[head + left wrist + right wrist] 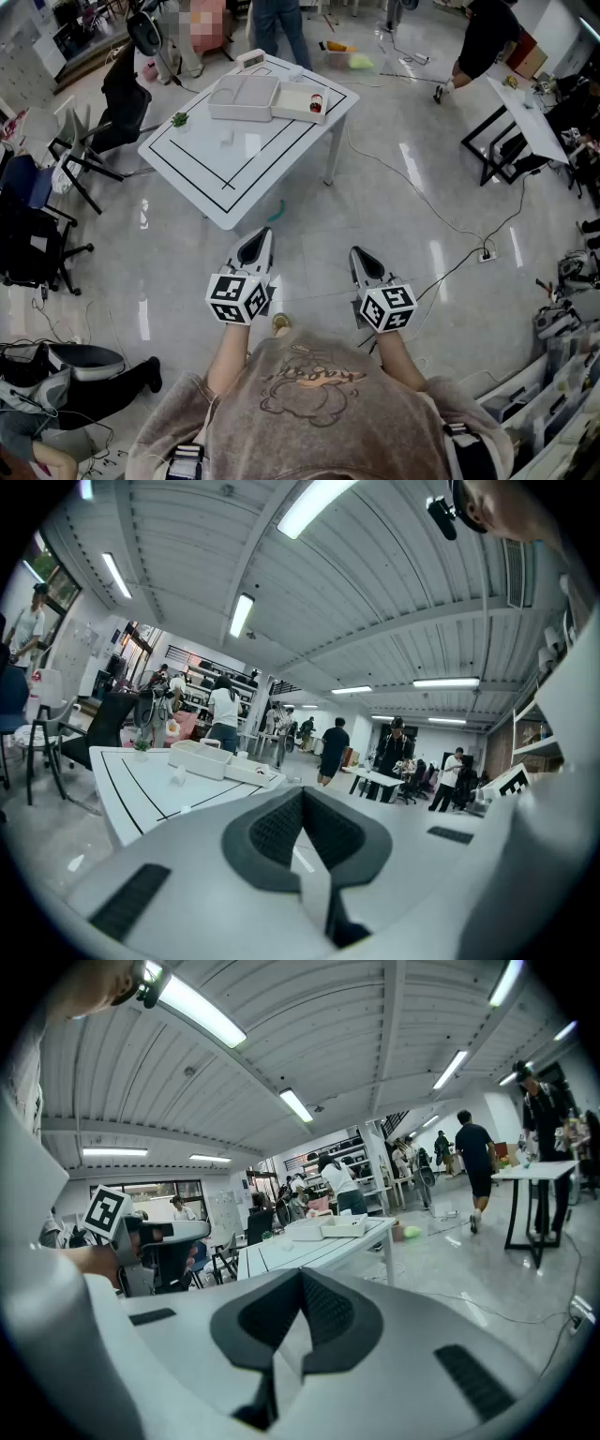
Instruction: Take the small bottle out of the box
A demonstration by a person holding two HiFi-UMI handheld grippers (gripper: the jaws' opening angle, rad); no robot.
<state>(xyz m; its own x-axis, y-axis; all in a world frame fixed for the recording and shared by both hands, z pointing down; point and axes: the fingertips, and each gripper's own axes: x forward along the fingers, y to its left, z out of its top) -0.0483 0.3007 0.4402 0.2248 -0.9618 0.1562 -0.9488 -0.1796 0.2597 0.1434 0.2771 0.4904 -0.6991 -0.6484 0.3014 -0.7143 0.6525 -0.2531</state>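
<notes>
Pads of the left gripper (302, 799) meet with no gap and nothing between them. The right gripper (301, 1279) is pressed together the same way, also empty. Both are held side by side before the person's chest, above the floor and well apart from the white table (187, 159). Each carries a marker cube (237, 298) patterned in black-and-white squares; the script on the sweatshirt (309, 394) is too blurred to read. Toward the table's far side sits a white box (291, 111) with the small bottle (316, 106) at its right end, touching a white tray (244, 97). A small green object (179, 119) lies near the left edge, and a cable (422, 202) crosses the floor to the right.
</notes>
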